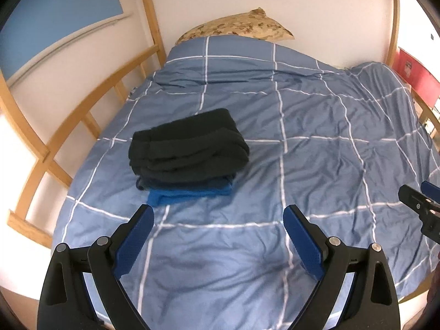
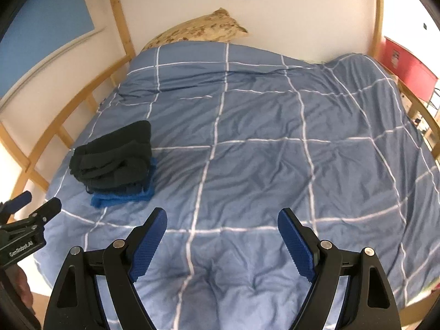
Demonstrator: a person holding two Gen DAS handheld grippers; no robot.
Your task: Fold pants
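Folded black pants (image 1: 189,145) lie on top of a stack with a folded blue garment (image 1: 189,194) under them, on the left part of the bed. The stack also shows in the right wrist view (image 2: 115,162). My left gripper (image 1: 218,214) is open and empty, held above the duvet just in front of the stack. My right gripper (image 2: 222,217) is open and empty, over the duvet's middle, to the right of the stack. The right gripper's tip shows at the right edge of the left wrist view (image 1: 420,198); the left gripper shows at the left edge of the right wrist view (image 2: 33,206).
A blue checked duvet (image 1: 316,126) covers the bed. A patterned pillow (image 1: 236,27) lies at the head by the white wall. A wooden bed rail (image 1: 55,137) runs along the left side. A red object (image 2: 404,66) stands at the far right.
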